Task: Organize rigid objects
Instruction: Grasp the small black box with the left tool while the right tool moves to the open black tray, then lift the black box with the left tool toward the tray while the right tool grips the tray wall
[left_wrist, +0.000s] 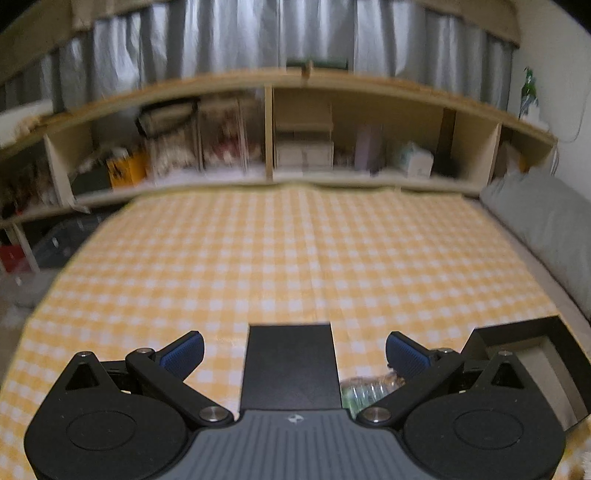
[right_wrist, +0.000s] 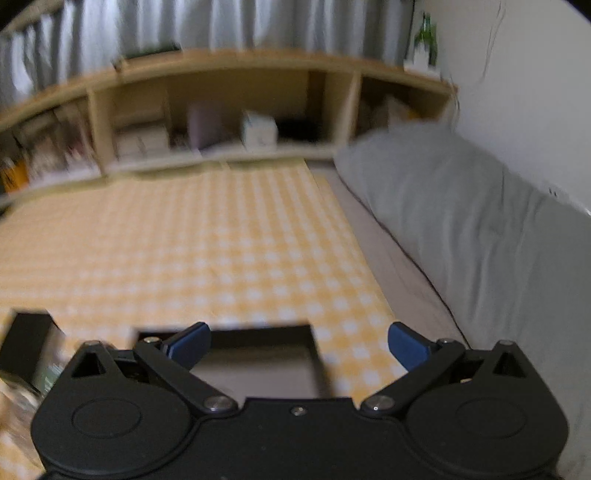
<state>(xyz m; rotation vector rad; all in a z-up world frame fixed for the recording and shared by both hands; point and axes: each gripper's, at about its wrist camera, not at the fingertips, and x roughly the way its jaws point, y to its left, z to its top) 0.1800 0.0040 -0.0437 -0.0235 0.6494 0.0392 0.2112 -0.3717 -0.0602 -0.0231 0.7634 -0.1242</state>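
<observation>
Yellow-and-white checked cloth (left_wrist: 280, 258) covers a bed, and it is the widest thing in both views; beyond its far edge runs a long wooden shelf unit (left_wrist: 269, 129) with cluttered compartments of boxes and bags, too blurred to name singly; grey curtains (left_wrist: 229, 40) hang behind it; along the right side lies a grey pillow (right_wrist: 461, 221) against the wall.

Next in size, an open black box (left_wrist: 532, 354) sits on the cloth at the near right, its pale inside showing nothing that I can make out; in the right wrist view that same open black box (right_wrist: 258, 354) lies directly under and between the fingers. A flat black lid or panel (left_wrist: 291, 365) lies near the middle, just left of the box; I cannot tell which it is. Smallest, a crinkled clear packet (left_wrist: 365, 387) with green on it rests between the panel and the box, partly hidden by the gripper.

The left gripper (left_wrist: 293, 350) is spread wide and holds nothing; the right gripper (right_wrist: 298, 345) is likewise wide and empty.

By my judgement the organizing has barely begun; nothing appears packed, and both the packet and the panel remain to be placed. Little stands in the way, though the packet lies close under the left gripper's linkage.
</observation>
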